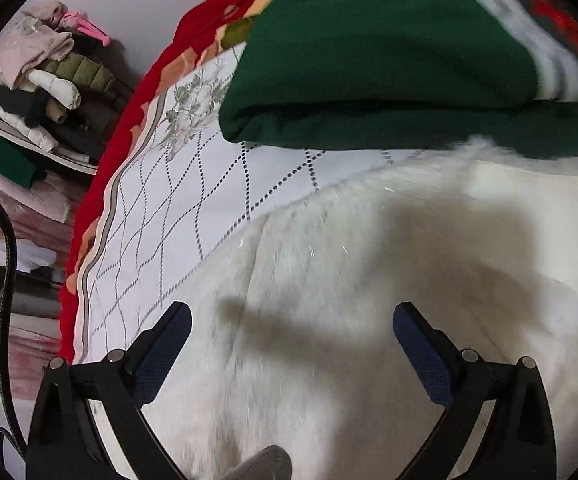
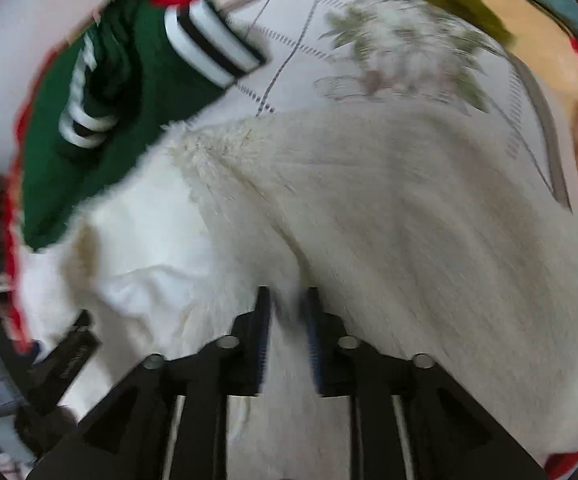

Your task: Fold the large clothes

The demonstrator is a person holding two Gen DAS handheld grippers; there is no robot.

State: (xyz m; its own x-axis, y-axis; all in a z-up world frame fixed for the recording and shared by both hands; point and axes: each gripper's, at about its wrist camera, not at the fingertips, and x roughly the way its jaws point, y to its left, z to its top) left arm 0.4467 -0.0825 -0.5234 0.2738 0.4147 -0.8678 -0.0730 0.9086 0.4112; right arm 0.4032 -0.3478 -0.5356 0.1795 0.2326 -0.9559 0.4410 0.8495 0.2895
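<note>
The shaggy white faux-fur coat (image 2: 389, 208) sprawls across the quilted bed (image 1: 161, 216). Right tongs (image 2: 287, 312) clench a fold of its pile; left tongs (image 1: 291, 320) gape above it, beside a folded green knit (image 1: 389, 60).

No text is showing clearly enough to be read in either view.

The only trace of lettering is sitting on a black strap-like piece (image 2: 67, 354) at the lower left of the right wrist view, where faint marks are smearing into motion blur and are not making out as any word. The green garment (image 1: 389, 60) is carrying only plain white and dark stripes, and the bedspread (image 1: 193, 184) is showing just a dotted lattice and a flower print.
</note>
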